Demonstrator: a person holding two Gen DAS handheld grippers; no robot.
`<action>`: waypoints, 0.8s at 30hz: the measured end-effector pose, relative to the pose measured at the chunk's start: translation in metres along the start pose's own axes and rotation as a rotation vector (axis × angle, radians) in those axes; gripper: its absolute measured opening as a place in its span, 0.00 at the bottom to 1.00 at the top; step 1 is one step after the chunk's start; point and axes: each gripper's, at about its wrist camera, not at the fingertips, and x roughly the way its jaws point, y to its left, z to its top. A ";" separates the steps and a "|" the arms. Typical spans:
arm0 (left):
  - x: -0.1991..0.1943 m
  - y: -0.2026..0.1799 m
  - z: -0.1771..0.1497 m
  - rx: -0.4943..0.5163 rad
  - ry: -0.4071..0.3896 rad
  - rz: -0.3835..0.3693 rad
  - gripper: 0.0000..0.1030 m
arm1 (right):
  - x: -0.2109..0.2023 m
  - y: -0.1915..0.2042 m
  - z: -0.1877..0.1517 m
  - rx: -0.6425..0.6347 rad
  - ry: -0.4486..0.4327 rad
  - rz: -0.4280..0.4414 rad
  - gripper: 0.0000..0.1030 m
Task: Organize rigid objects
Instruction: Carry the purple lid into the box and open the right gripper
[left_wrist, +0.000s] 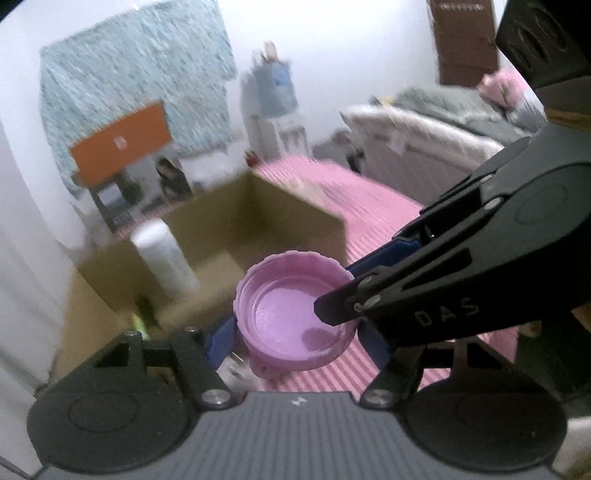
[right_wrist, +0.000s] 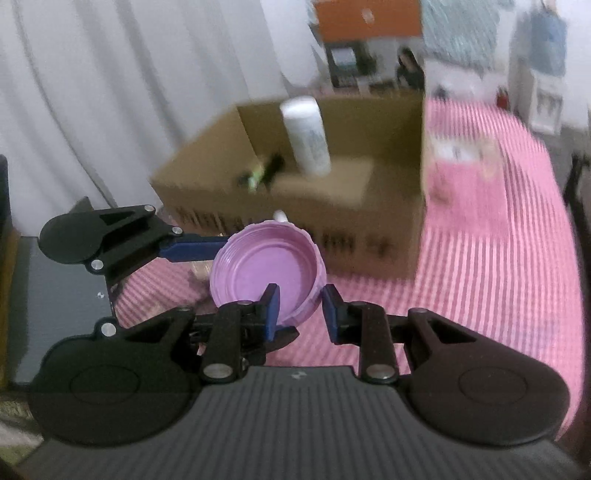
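The cardboard box (right_wrist: 295, 177) sat open just beyond both grippers, a white bottle (right_wrist: 306, 136) leaning inside it; the pink lid (right_wrist: 266, 266) was up off the striped cloth (right_wrist: 480, 258), hollow side up; the left gripper (left_wrist: 295, 334) clamped across its width; the right gripper (right_wrist: 300, 308) pinched its near rim.

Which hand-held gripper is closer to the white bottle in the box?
Neither, clearly. The left hand-held gripper and right hand-held gripper both hold the purple lid, short of the white bottle in the cardboard box.
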 end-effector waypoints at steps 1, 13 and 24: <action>-0.004 0.008 0.006 -0.007 -0.016 0.013 0.71 | -0.003 0.003 0.009 -0.019 -0.014 0.005 0.24; 0.049 0.109 0.050 -0.114 0.121 0.038 0.70 | 0.071 -0.001 0.124 -0.097 0.074 0.149 0.26; 0.141 0.169 0.033 -0.233 0.493 -0.070 0.70 | 0.210 -0.035 0.143 0.131 0.425 0.305 0.27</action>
